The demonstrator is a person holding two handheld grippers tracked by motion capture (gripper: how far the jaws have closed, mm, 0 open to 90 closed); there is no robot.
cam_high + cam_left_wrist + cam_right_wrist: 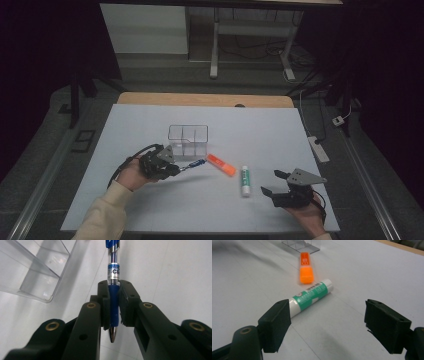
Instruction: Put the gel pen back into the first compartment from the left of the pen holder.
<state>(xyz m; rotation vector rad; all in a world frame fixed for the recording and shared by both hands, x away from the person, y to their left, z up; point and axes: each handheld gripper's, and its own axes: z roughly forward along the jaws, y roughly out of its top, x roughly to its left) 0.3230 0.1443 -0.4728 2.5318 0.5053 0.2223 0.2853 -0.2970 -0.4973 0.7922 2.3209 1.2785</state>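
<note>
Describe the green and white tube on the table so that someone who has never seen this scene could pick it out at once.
Start from the clear plastic organizer in the middle of the white table, then look toward the right gripper. The tube lies flat and alone between the orange highlighter and that gripper. It is the one round white thing with a green label; the highlighter is orange and flat-sided.

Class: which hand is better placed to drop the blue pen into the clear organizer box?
Left: its claw already clamps the blue pen beside the clear organizer box; the right claw is open, farther off.
</note>
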